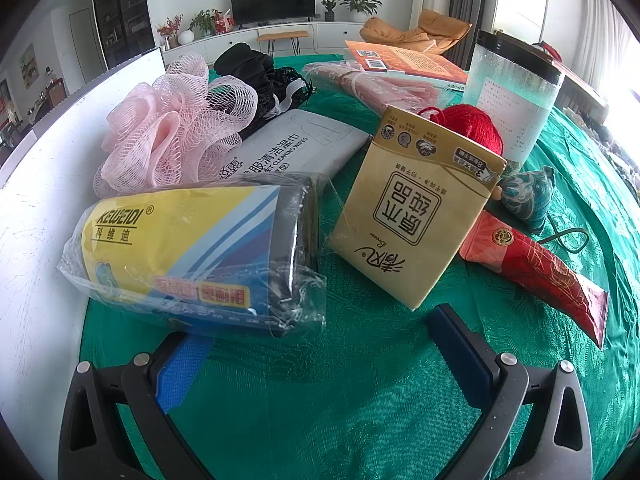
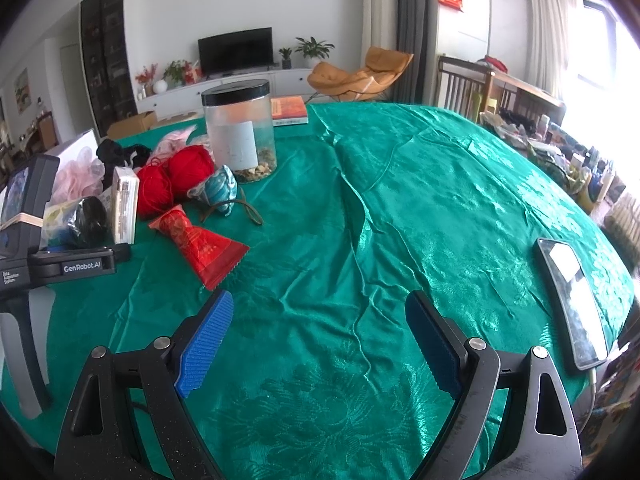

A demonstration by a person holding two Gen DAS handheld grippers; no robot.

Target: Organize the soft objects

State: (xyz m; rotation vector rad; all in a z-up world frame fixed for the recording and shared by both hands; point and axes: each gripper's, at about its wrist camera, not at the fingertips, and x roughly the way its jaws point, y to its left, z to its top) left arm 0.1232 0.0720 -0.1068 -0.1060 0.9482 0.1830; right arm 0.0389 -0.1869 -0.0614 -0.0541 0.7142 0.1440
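Phone [image 2: 572, 300] shows only from the right; both grippers' fingers [image 1: 184, 372] [image 2: 206, 344] gape wide, holding nothing.

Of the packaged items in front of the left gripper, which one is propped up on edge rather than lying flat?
The gold tissue pack, tilted up on its lower edge. The yellow-and-blue bagged pack and the grey wipes pack both lie flat.

Red yarn [image 1: 476, 128] half hidden behind tissue pack [image 1: 416, 204]; phone [image 2: 572, 300] screen unreadable.

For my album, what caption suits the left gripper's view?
Open left gripper faces a tissue pack, pink bath pouf and red yarn on green cloth.
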